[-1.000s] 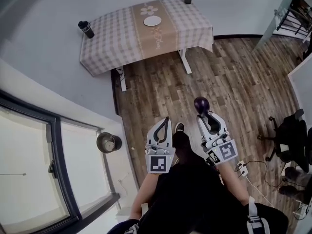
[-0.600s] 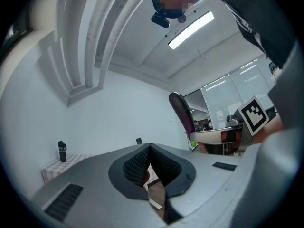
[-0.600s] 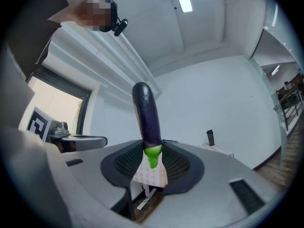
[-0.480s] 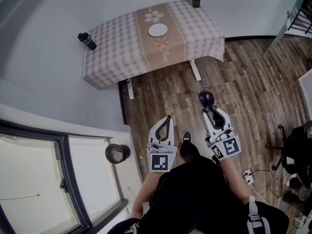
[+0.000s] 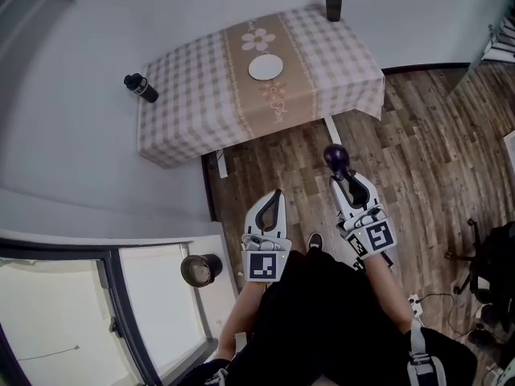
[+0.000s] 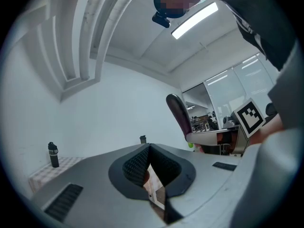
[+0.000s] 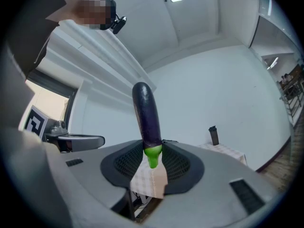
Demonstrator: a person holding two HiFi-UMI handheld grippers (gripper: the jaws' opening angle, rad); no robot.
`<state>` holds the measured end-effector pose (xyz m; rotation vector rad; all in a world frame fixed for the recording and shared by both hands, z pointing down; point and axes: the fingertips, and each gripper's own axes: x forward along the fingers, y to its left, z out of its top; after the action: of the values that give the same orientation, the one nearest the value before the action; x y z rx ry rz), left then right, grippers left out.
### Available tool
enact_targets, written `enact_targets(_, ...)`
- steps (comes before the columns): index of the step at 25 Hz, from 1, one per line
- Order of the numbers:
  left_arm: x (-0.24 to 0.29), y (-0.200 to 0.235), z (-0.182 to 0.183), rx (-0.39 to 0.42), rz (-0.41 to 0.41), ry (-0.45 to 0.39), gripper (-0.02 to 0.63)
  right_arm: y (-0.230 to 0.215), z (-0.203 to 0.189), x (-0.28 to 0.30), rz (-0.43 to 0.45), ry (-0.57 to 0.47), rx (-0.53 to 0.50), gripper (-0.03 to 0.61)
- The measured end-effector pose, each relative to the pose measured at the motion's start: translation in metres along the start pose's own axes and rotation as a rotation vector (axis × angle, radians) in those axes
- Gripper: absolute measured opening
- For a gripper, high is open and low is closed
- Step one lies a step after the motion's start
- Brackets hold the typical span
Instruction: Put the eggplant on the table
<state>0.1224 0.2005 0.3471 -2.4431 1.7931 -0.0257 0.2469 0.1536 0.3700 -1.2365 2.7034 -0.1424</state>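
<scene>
My right fingers [image 7: 178,164] pinch only the green stem end of the long purple eggplant [image 7: 145,113], upright, well short of the checked-cloth surface [image 5: 185,95]. So thin a hold could let it tip or slip onto the wooden floor [image 5: 418,159]. My left fingers [image 6: 135,163] are closed, empty.

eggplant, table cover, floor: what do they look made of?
Eggplant: probably a plastic replica, given the uniform glossy purple skin and flat bright-green cap. It could be real.
Table cover: cloth, matte. It has a checked print and its edges drape over the sides.
Floor: wood or wood-look laminate, with plank seams and grain. Can't tell which.
</scene>
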Motion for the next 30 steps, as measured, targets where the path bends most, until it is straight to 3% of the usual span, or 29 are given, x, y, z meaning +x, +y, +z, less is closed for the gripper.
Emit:
enact_targets(5, 0.025, 0.021, -0.014, -0.006, 0.014, 0.03, -0.008, -0.011, -0.01, 0.032, 0.021, 0.033, -0.002, 0.133)
enact_targets(10, 0.057, 0.039, -0.025, -0.05, 0.019, 0.002, -0.008, -0.033, -0.022, 0.062, 0.009, 0.065, -0.017, 0.133)
enact_targets(16, 0.119, 0.071, -0.047, -0.026, -0.041, 0.012, -0.008, -0.065, -0.032, 0.118, -0.035, 0.074, -0.039, 0.133)
enact_targets(19, 0.154, 0.101, -0.044, -0.013, -0.048, -0.015, -0.008, -0.074, -0.032, 0.156, -0.04, 0.087, -0.042, 0.133)
enact_targets(30, 0.252, 0.238, -0.06, -0.121, -0.025, 0.024, -0.008, -0.089, -0.018, 0.323, -0.047, 0.126, -0.083, 0.133)
